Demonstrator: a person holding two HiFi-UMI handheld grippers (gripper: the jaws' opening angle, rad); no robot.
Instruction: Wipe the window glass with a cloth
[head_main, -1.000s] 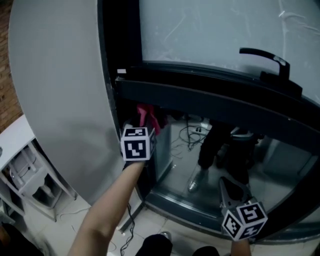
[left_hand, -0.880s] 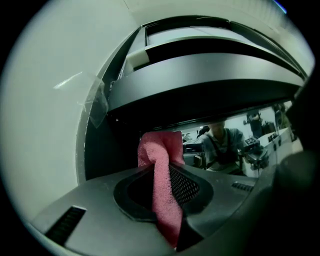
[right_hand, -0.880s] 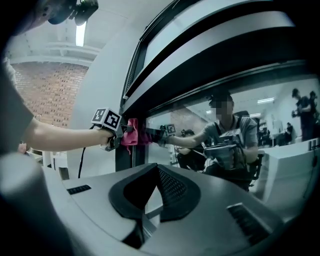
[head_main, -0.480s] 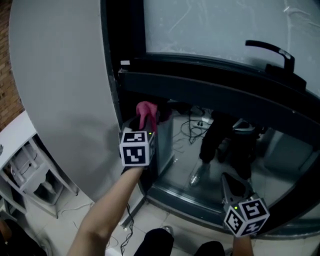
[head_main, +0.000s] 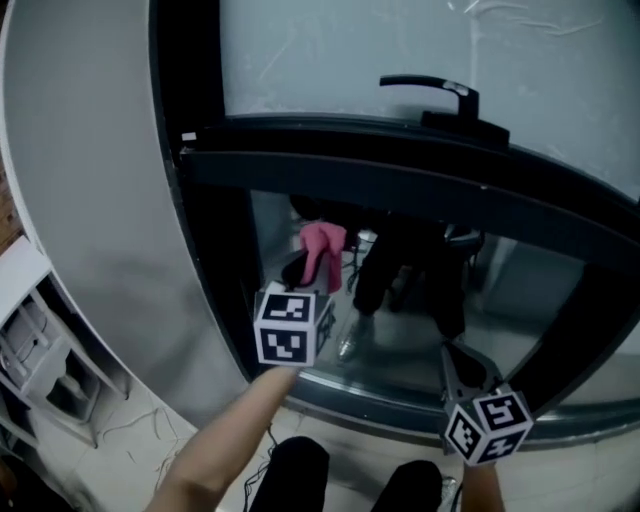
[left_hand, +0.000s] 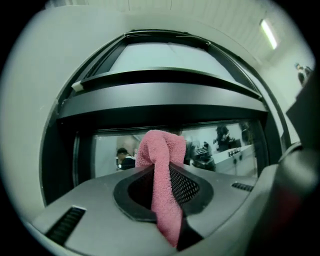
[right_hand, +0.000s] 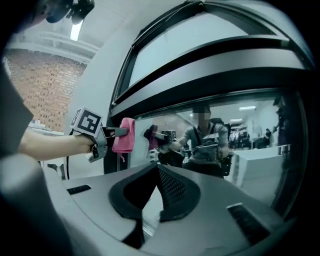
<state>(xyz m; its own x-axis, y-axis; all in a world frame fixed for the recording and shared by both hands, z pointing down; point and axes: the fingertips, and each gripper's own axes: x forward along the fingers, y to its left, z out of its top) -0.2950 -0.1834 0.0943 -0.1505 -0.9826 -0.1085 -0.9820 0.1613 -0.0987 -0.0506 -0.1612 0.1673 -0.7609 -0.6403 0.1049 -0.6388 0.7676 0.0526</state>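
Now left tongs (head_main: 312, 278) pinch cloth (head_main: 323, 245) by lower glass (head_main: 540, 290), near left frame (head_main: 225, 260).

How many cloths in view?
1: a pink terry cloth pinched in the left gripper, before the lower window glass; its reflection isn't a second. No other shows.

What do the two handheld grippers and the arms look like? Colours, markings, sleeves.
The two match. The left gripper and right gripper each have a matt grey shell with slot vents and black jaws with mesh-textured pads. Each carries a white cube with black square markers: left cube, right cube. The left forearm has no sleeve in view. No cables show on either gripper.
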